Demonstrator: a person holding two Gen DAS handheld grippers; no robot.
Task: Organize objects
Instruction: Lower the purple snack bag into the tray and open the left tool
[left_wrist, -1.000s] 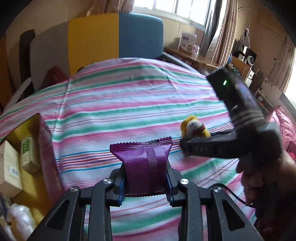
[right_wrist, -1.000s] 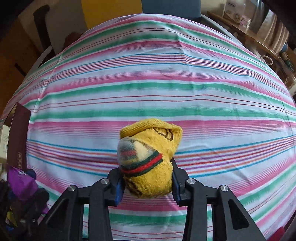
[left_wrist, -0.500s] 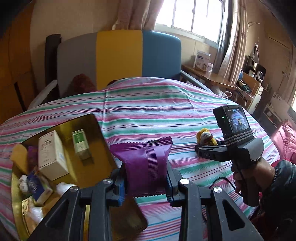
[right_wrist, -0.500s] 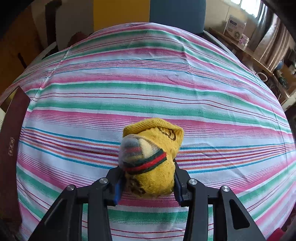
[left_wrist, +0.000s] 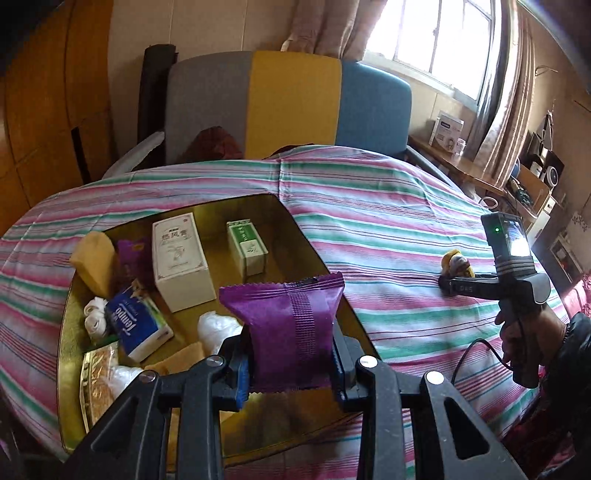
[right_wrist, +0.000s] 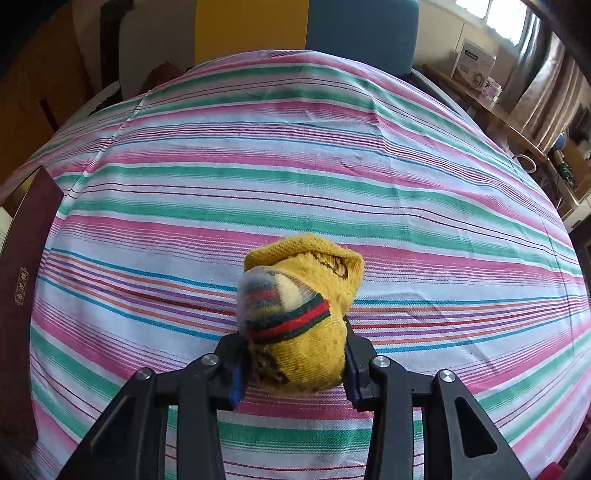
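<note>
Between the left tool's (left_wrist: 290, 363) pads sits a purple packet (left_wrist: 286, 325) (upright).

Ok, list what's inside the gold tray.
Inside the gold tray: a white box, a green box, a blue tissue pack, a purple packet, a yellow cloth and white bundles. The held purple pack and the left gripper hide the near corner.

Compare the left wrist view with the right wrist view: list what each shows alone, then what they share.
Left wrist only: the left gripper shut on a purple packet, the gold inside of the box with the white carton, green carton and tissue pack, and the hand.

Right wrist only: the sock's red-green band close up.

Both: right gripper on the yellow sock, striped cloth, box, chair.
</note>
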